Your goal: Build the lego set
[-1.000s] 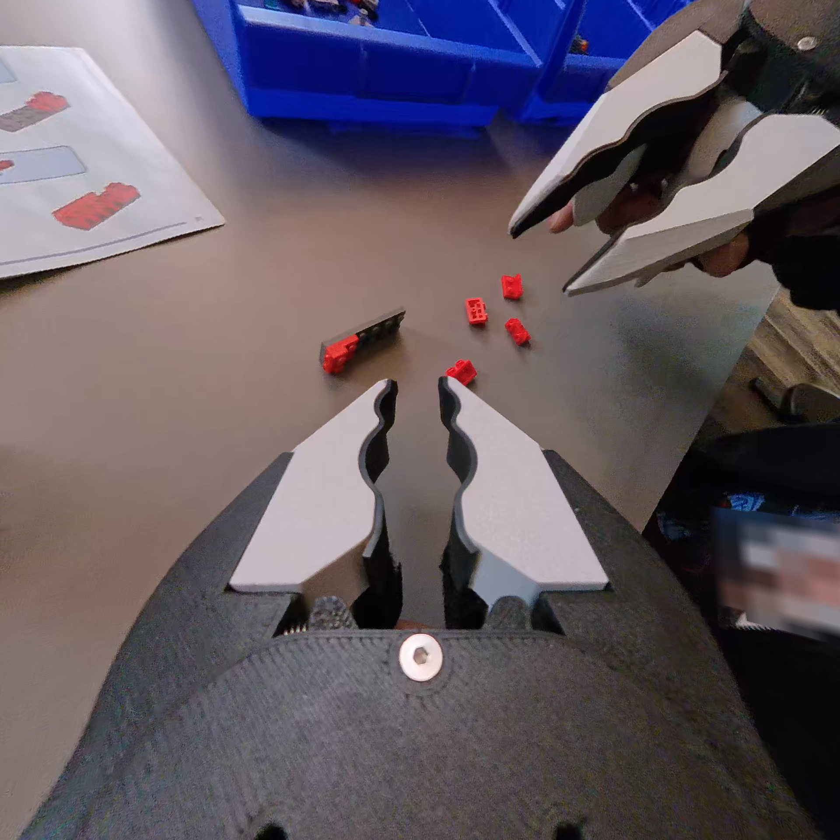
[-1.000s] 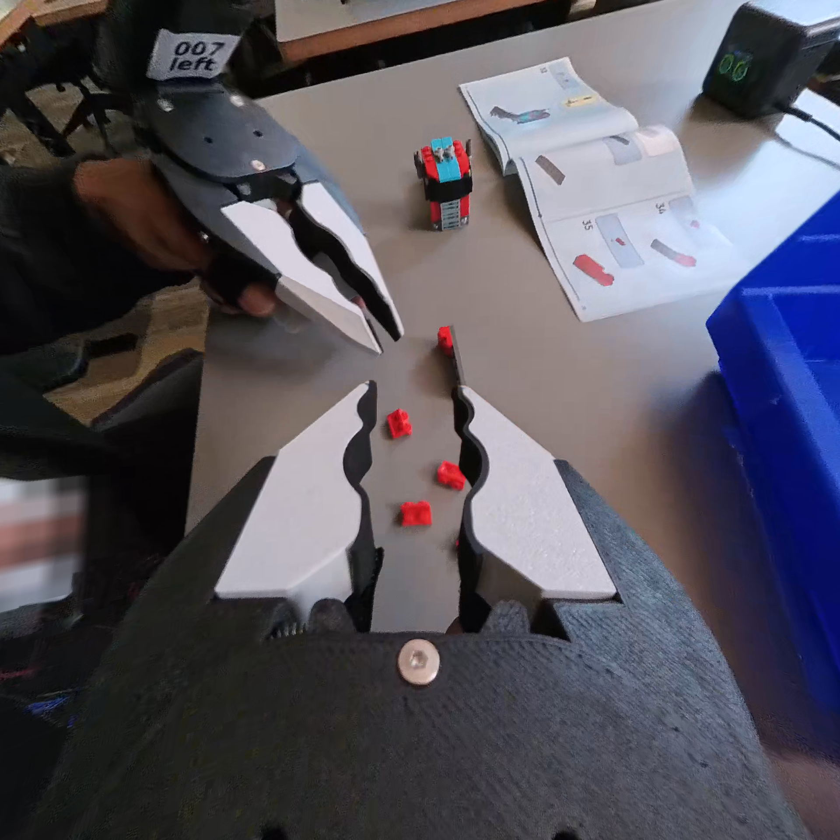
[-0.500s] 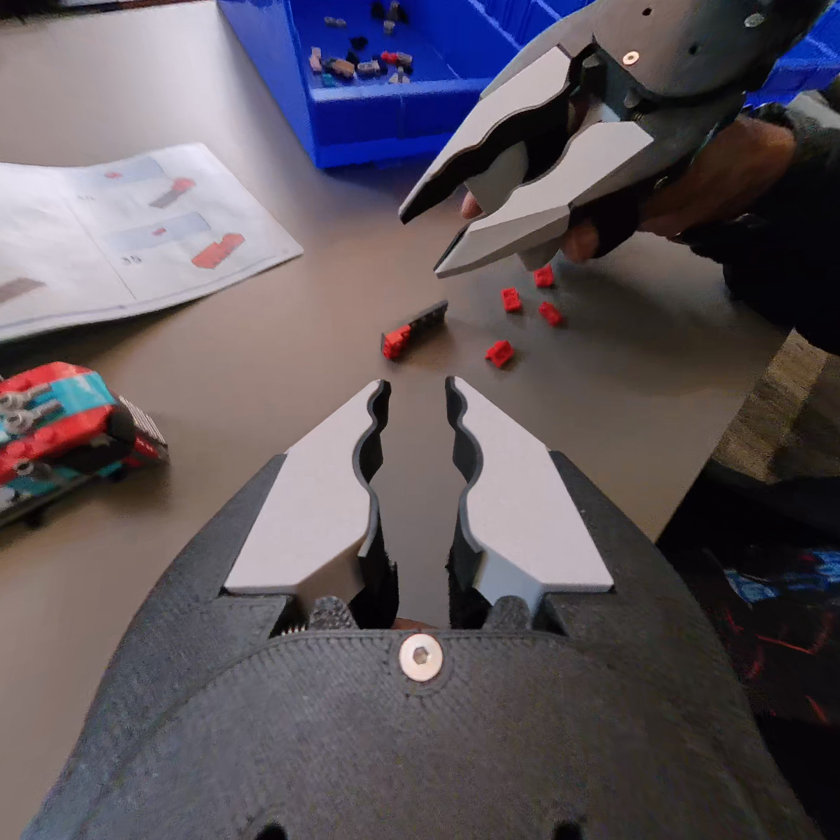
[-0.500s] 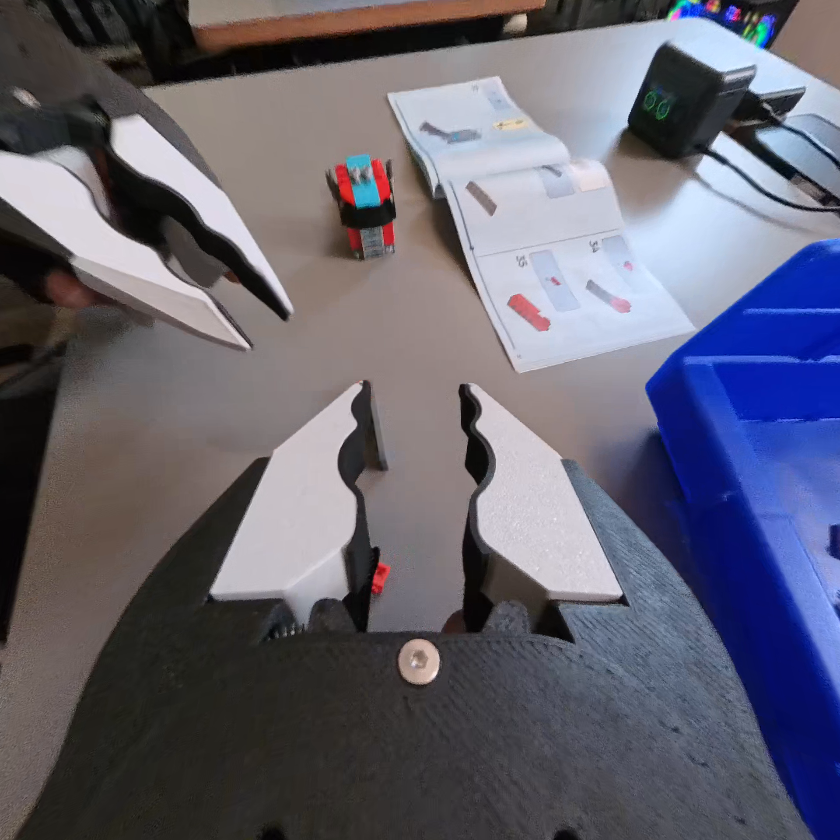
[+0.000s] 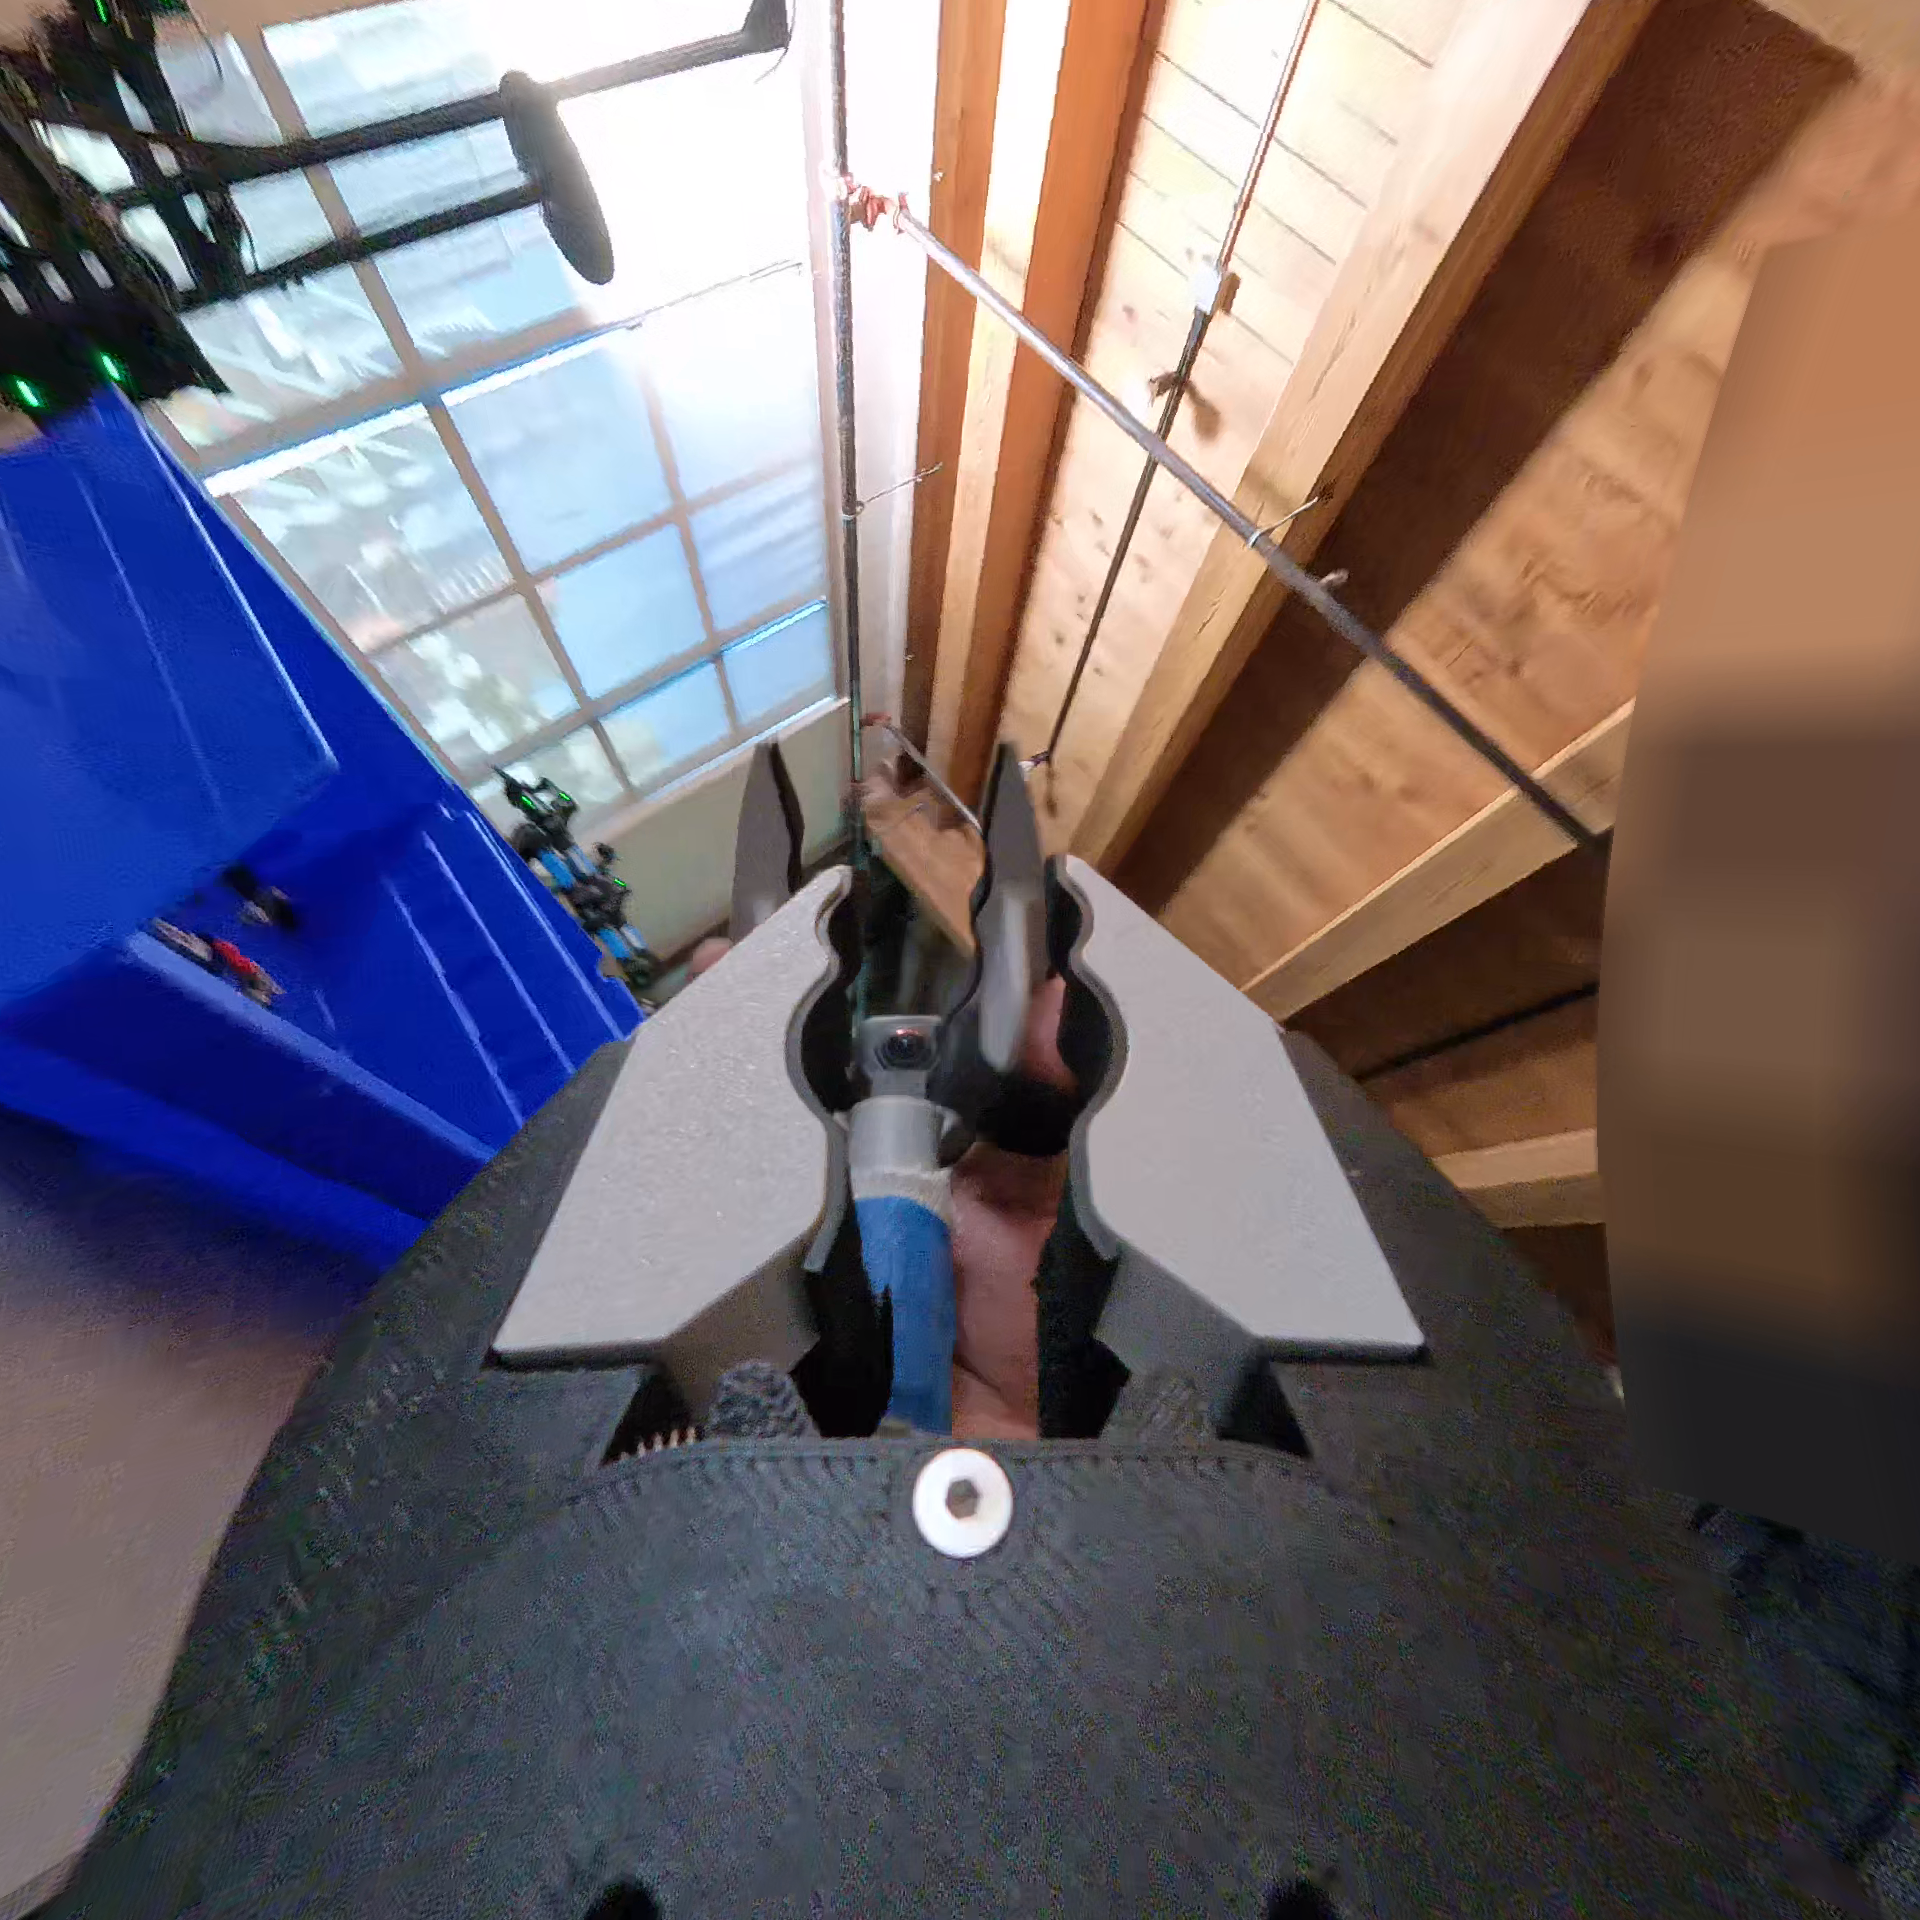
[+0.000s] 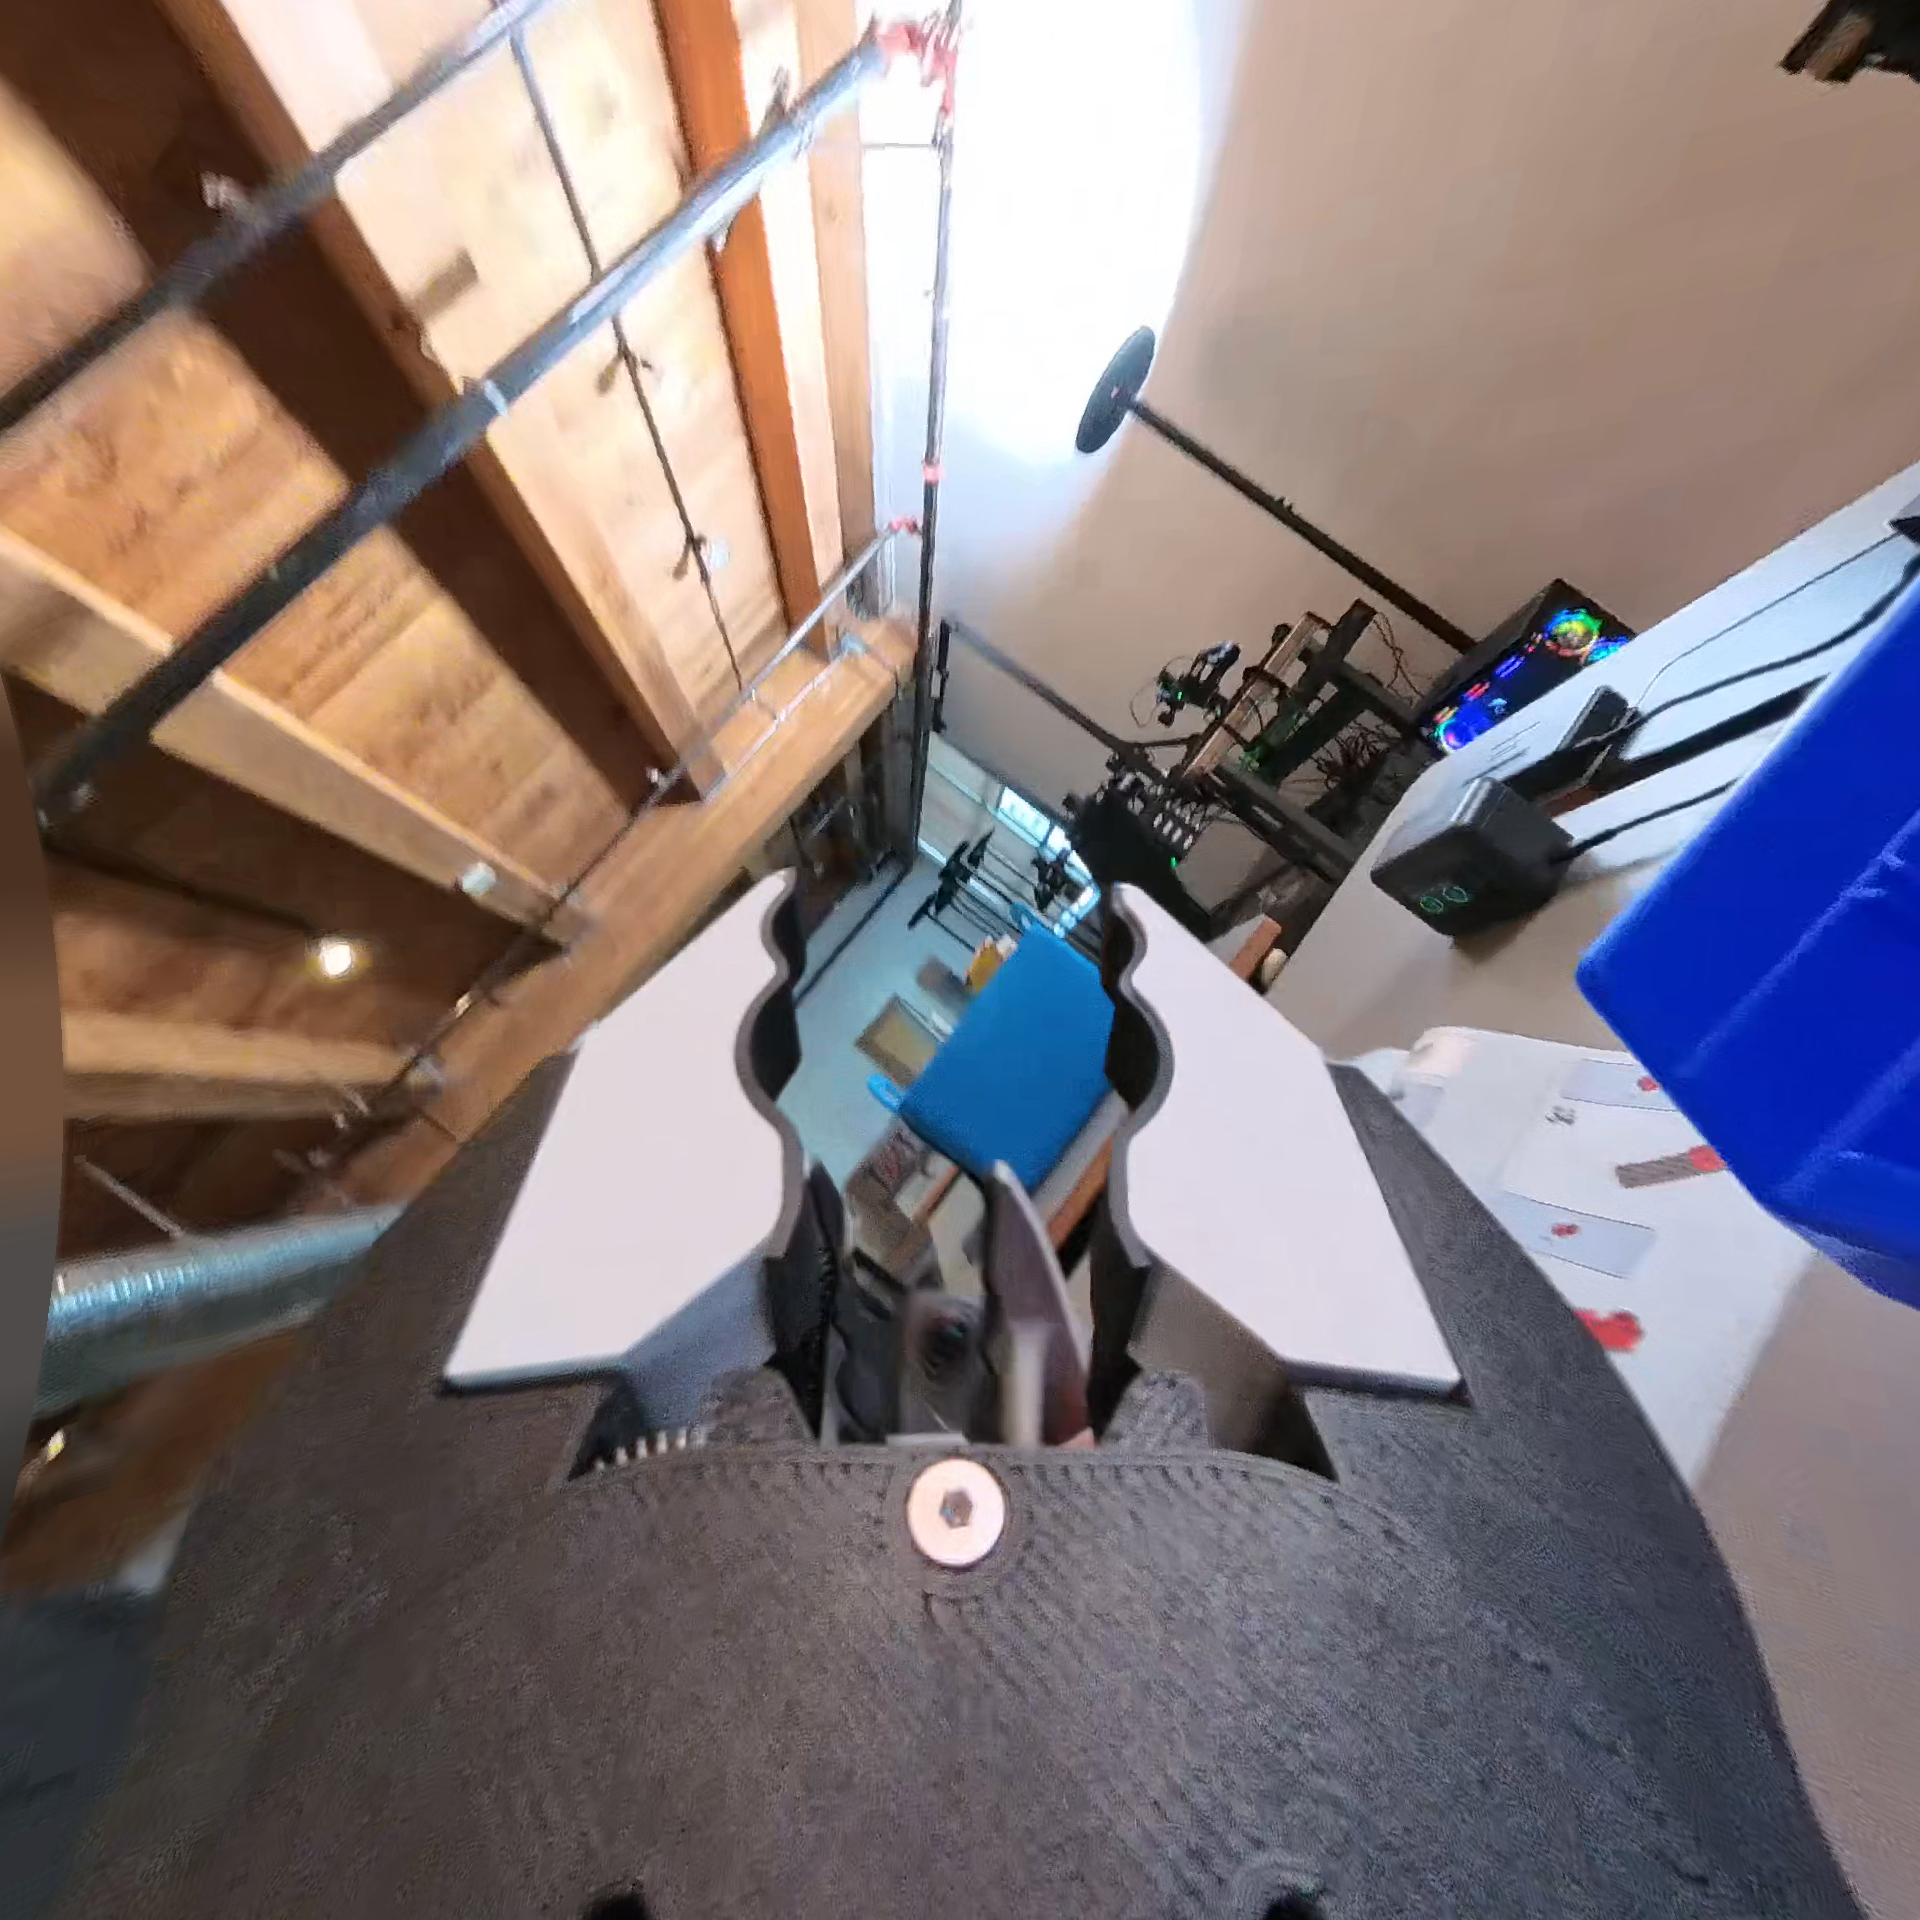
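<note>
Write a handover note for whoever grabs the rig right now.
Left tongs: open, empty, aimed up at the ceiling.
Right tongs: open, empty, also aimed up; the two face each other.
Blue bin, open booklet and loose red pieces sit on the table.
Done: cannot tell from these views.
Left: bring both down, pick up the red pieces, follow the booklet.

Above me, upper right of the frame, wooden ceiling beams (image 5: 1299,436) run; a bright paned window (image 5: 540,488) fills my upper left; beige wall (image 6: 1507,312) opposite.
</note>
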The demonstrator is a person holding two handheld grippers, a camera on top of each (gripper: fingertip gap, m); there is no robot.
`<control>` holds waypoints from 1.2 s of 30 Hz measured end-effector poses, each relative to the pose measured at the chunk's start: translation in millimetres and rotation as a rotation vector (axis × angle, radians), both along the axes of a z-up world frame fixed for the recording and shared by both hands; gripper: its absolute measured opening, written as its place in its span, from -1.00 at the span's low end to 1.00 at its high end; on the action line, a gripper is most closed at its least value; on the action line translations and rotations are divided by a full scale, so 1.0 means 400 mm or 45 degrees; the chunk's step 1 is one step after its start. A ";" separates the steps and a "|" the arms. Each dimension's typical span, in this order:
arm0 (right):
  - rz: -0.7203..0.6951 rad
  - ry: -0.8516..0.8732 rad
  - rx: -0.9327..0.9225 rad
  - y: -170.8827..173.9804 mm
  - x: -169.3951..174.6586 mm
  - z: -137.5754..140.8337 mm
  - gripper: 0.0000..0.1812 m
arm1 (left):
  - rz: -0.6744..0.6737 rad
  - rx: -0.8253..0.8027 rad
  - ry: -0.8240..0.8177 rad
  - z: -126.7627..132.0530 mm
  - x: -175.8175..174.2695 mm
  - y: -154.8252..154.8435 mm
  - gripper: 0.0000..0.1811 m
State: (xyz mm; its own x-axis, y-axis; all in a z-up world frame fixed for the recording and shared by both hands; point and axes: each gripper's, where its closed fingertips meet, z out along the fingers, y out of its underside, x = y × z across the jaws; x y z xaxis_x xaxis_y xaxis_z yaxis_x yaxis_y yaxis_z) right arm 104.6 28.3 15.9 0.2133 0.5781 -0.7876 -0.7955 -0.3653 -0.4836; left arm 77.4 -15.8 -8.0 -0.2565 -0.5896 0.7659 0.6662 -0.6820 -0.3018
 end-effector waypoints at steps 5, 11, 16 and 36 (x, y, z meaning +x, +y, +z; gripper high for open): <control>-0.180 0.056 0.027 0.017 0.024 0.029 -0.31 | 0.004 0.041 0.067 -0.001 0.024 -0.008 -0.60; -0.270 0.156 0.158 -0.049 0.058 0.103 -0.34 | -0.075 0.103 0.082 0.023 0.027 -0.112 -0.54; -0.091 0.296 0.111 -0.116 0.001 0.115 -0.39 | -0.112 0.290 0.200 0.053 0.042 -0.178 -0.55; 0.712 -1.496 -0.040 -0.162 -0.066 -0.411 -0.53 | 0.224 0.289 1.472 -0.315 -0.225 -0.038 -0.49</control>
State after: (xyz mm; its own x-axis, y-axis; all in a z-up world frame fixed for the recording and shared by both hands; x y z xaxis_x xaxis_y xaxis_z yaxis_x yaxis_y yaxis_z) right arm 78.0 -36.4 -148.6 0.5180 0.7970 -0.3105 0.3578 -0.5316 -0.7677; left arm -12.4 -31.1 -134.2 0.6152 -0.6996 0.3636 -0.0011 -0.4619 -0.8869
